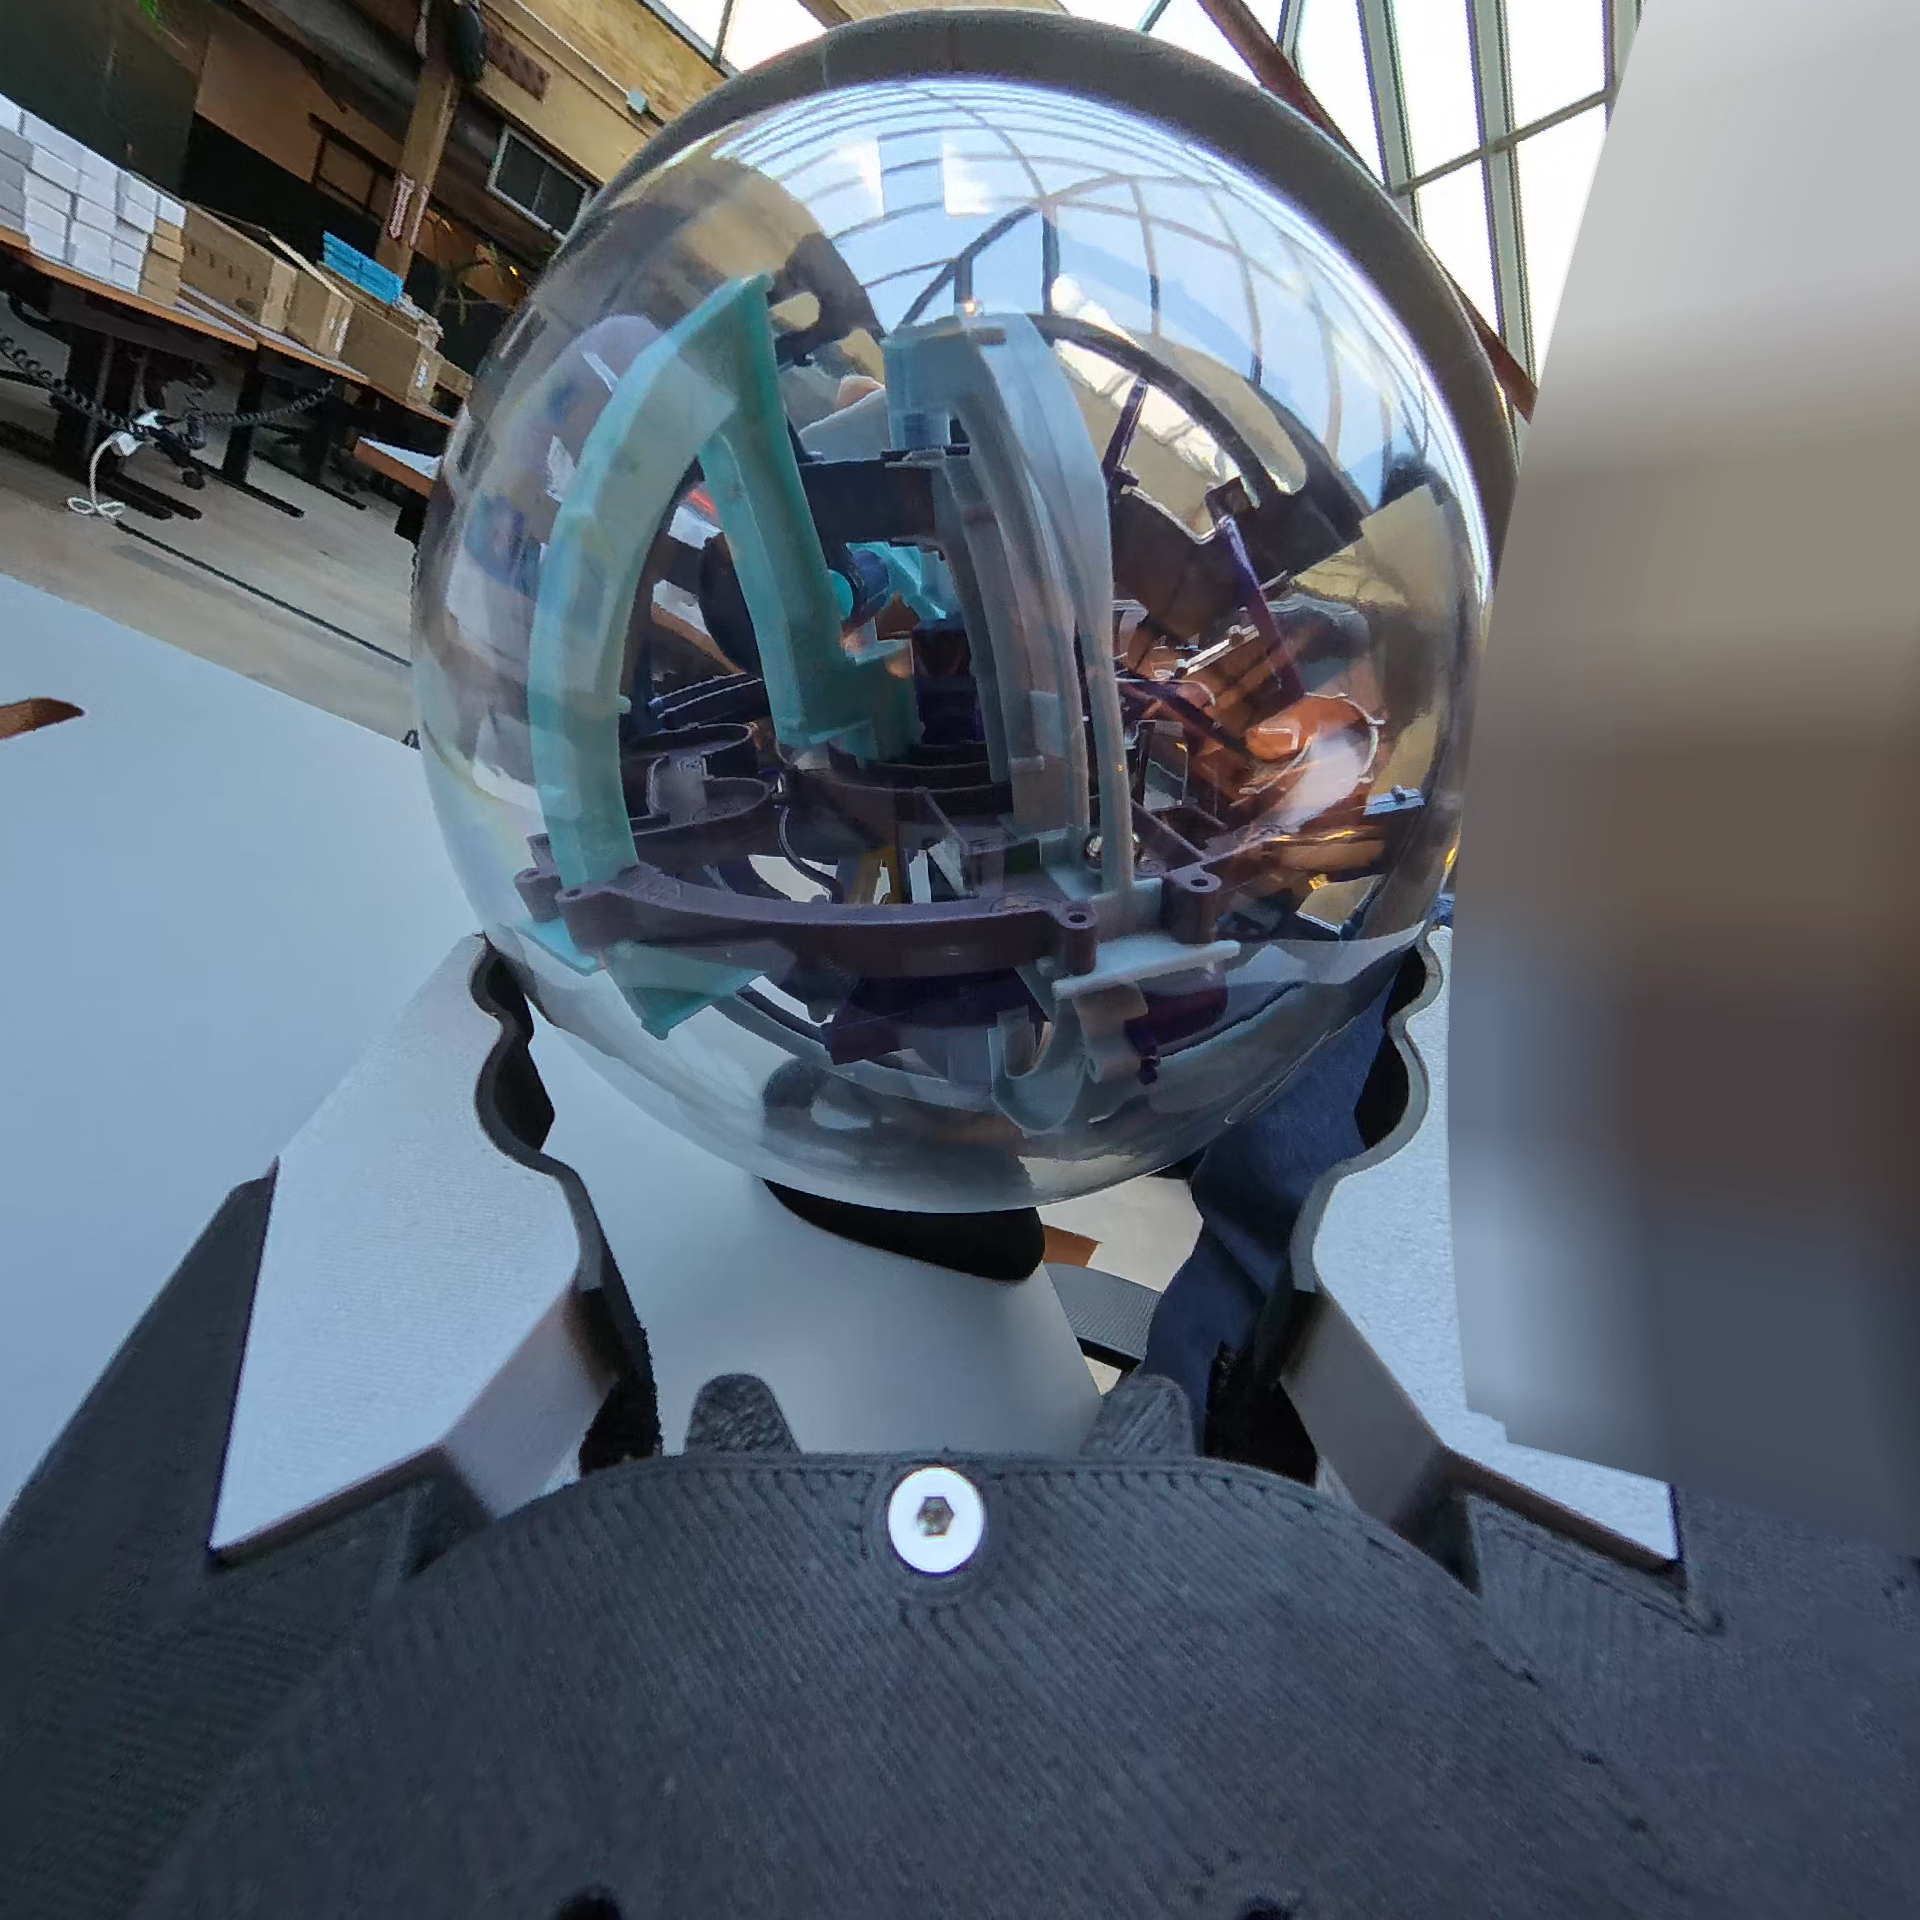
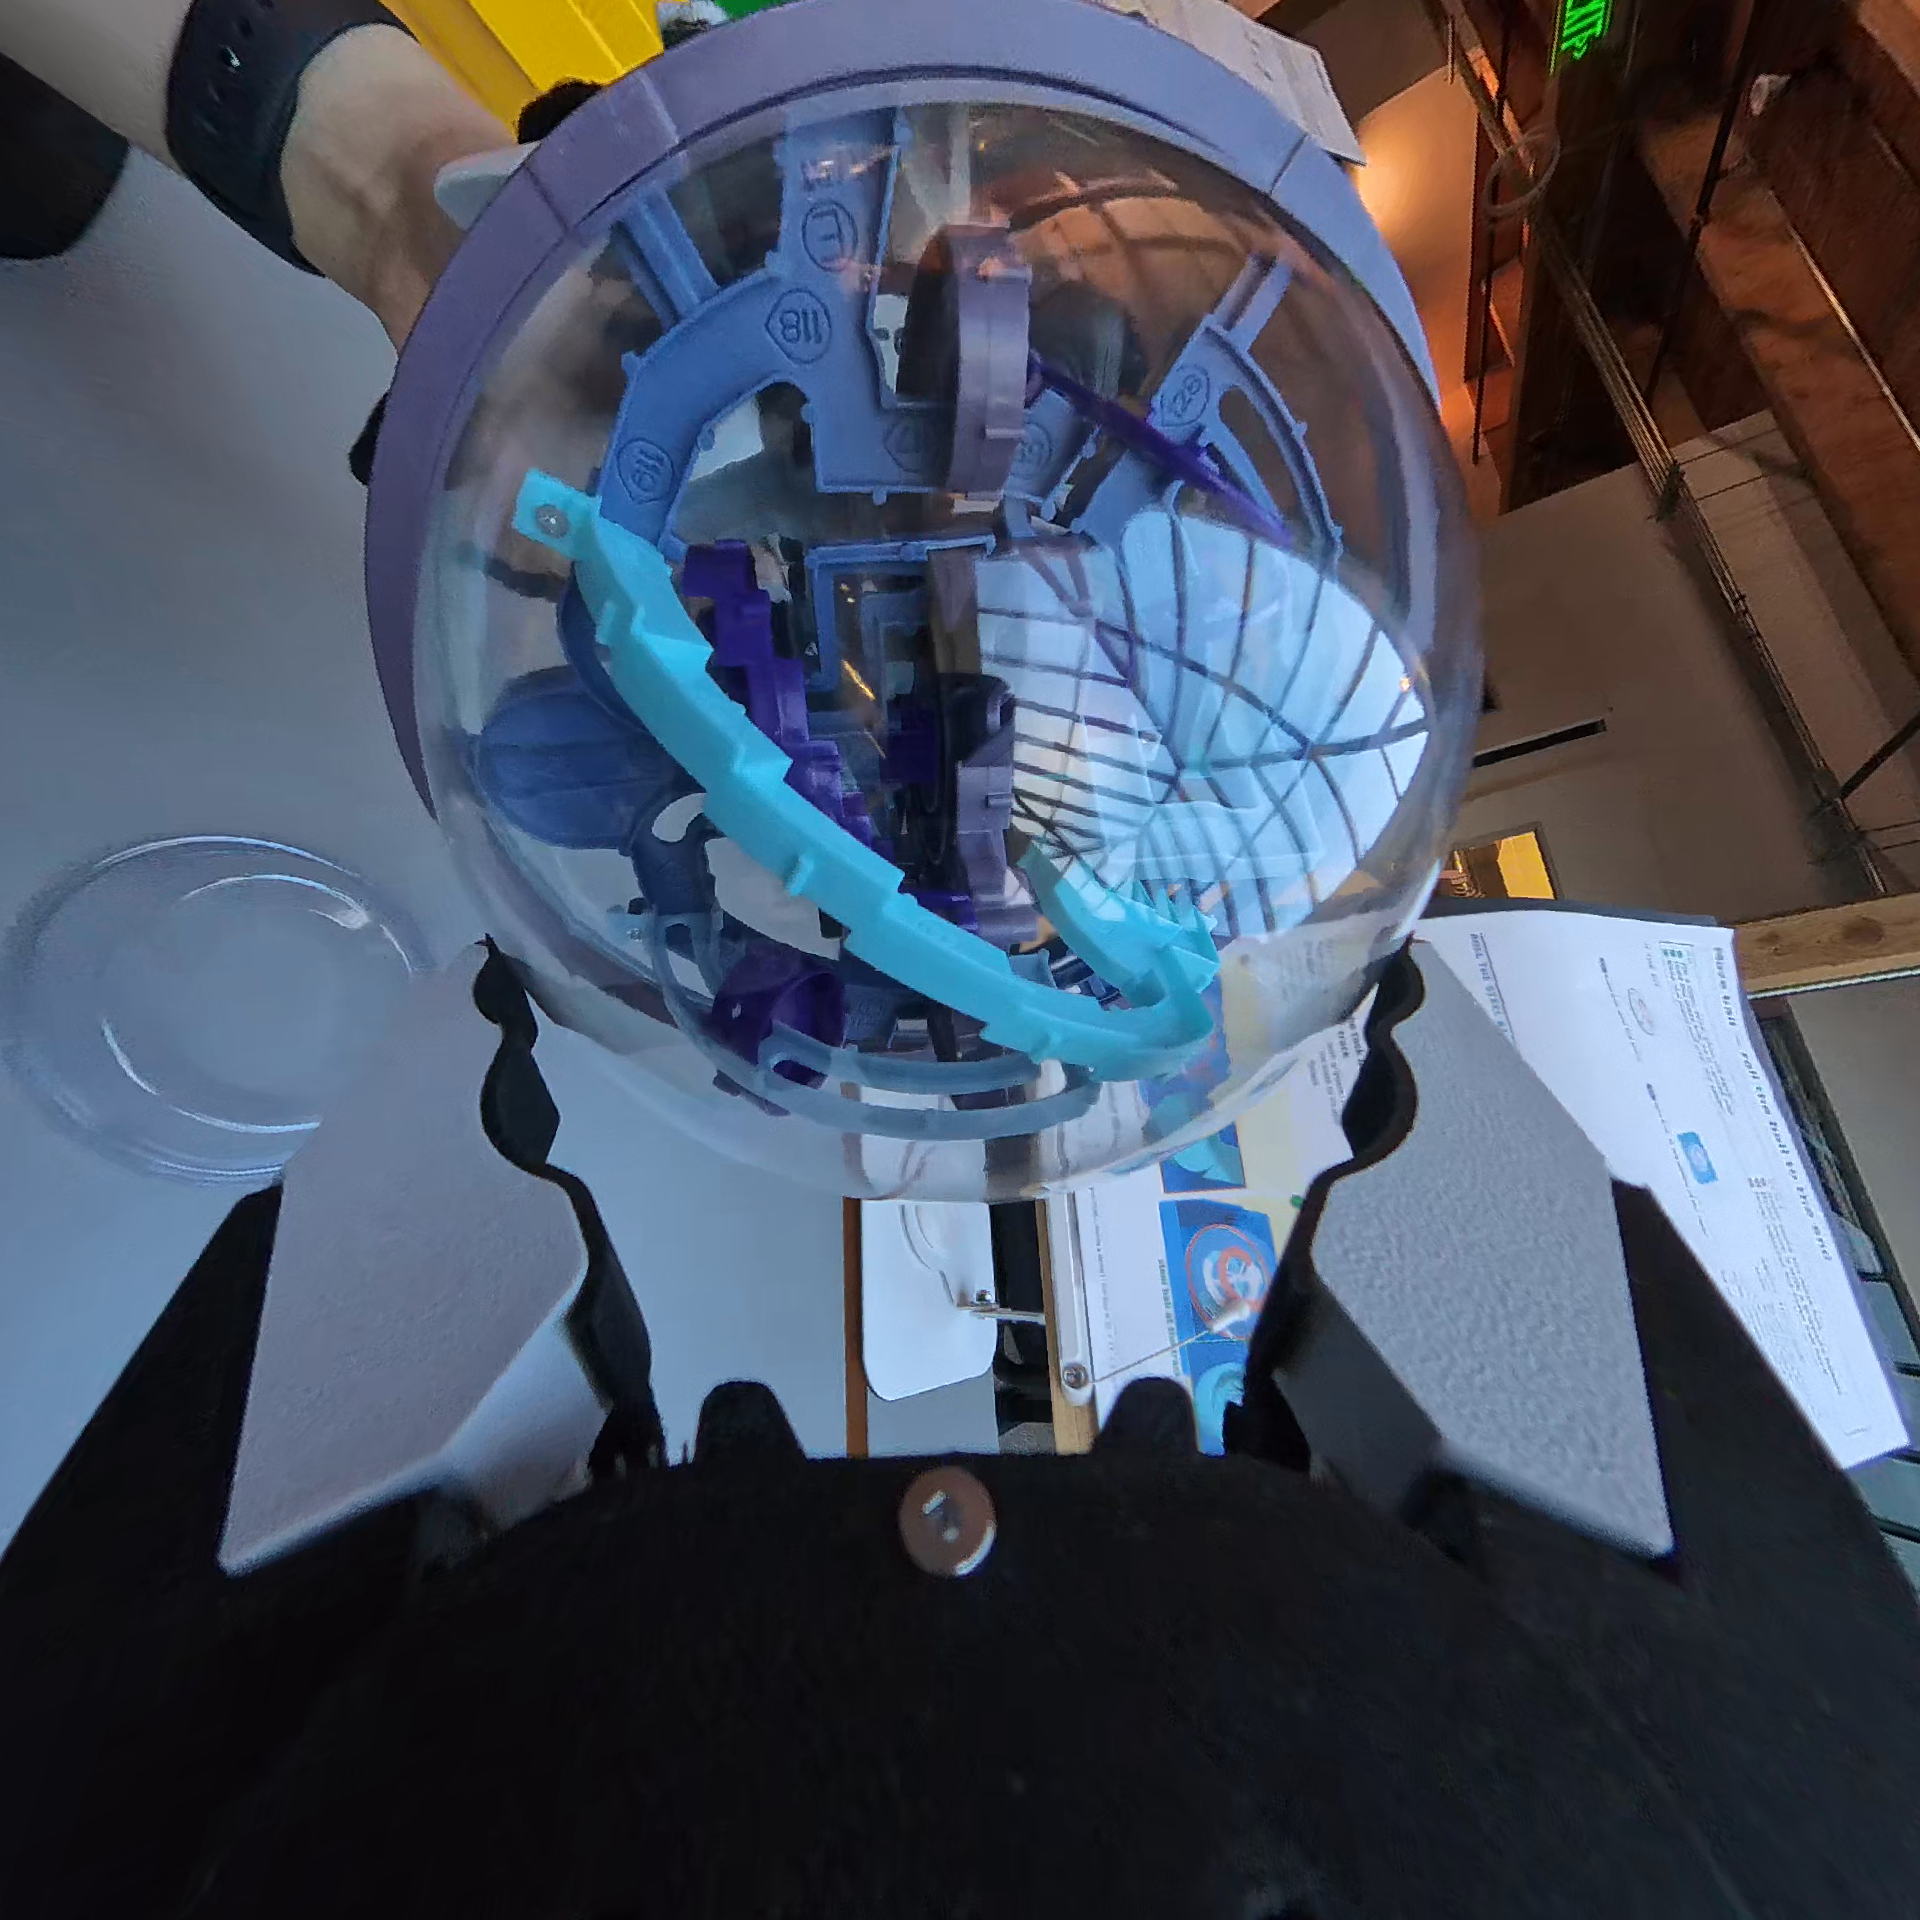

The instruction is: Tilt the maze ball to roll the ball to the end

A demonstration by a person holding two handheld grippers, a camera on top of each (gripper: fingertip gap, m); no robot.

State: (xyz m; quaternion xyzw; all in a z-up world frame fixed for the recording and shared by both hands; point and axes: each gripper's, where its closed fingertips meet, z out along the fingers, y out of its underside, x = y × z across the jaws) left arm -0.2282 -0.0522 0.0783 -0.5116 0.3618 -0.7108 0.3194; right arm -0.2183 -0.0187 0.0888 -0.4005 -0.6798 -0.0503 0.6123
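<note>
The maze ball (image 1: 945,665) is a clear sphere with teal, grey and dark brown tracks inside. It sits between my left gripper's (image 1: 956,997) two fingers, which press on its lower sides. In the right wrist view the same maze ball (image 2: 925,644) shows a purple rim, blue numbered tracks and a cyan curved track. My right gripper (image 2: 945,997) grips its lower sides too. The sphere is held up off the white table (image 1: 156,883). I cannot pick out the small rolling ball for certain.
A clear plastic dish (image 2: 197,1008) lies on the table at the left. Printed sheets (image 2: 1714,1174) lie at the right. A person's forearm with a black wristband (image 2: 312,135) reaches behind the sphere. Benches with cardboard boxes (image 1: 260,281) stand far off.
</note>
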